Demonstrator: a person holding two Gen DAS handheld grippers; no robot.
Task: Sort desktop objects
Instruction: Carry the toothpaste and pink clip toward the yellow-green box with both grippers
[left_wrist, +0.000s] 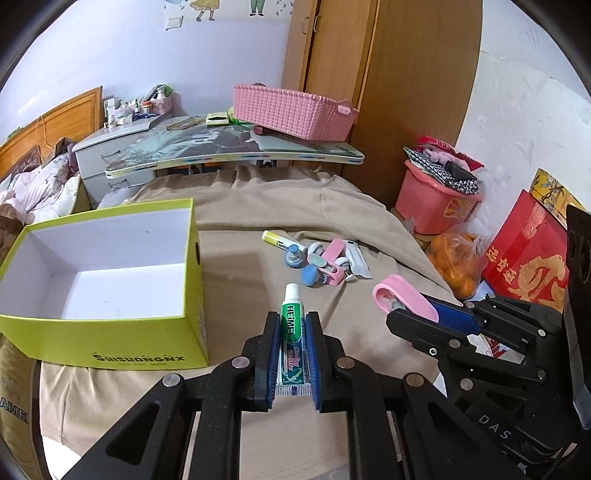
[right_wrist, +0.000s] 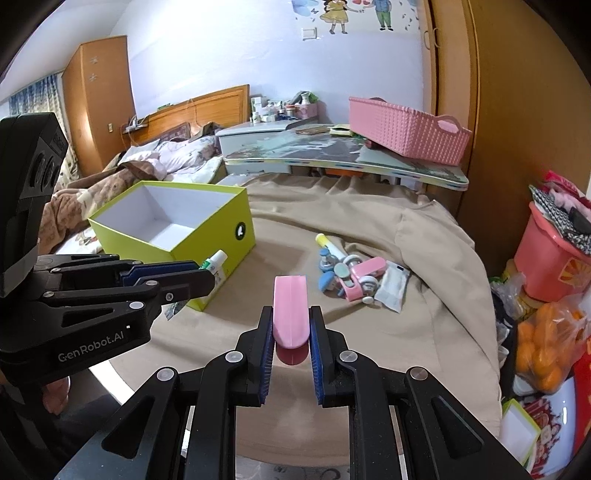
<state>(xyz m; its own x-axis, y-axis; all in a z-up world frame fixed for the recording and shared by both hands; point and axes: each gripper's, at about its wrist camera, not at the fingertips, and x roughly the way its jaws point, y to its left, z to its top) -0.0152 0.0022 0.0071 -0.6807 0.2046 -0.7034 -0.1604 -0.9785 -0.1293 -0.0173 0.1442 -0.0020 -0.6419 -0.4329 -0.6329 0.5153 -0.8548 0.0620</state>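
Green and white, that little toothpaste tube sits clamped between the blue pads of the left gripper in the left wrist view, cap pointing away, crimped tail down near the jaw roots, and it hangs just right of the lime-green box, whose white inside looks empty. Soft and light, I'd say, so a hold across the flat body suits it; squeeze too hard near the cap and paste could creep out. Further right of the box, the right gripper has its jaws closed on a pink plastic case, open end facing us with something pale inside. Beyond them, well past the box on the beige cloth, lies the little pile: a yellow-capped stick, a pink roller tool with blue and grey heads, and a white sachet. Over to the right wrist view now: the pink case is pinched edge-on between the right gripper's pads, held clear of the cloth to the right of the box. It looks stiff, smooth and a touch slippery, so gripping the flat sides near the middle seems wisest. The left gripper comes in from the left, jaws shut on the tube, right against the box's near corner. The pile waits well right of the box, untouched.
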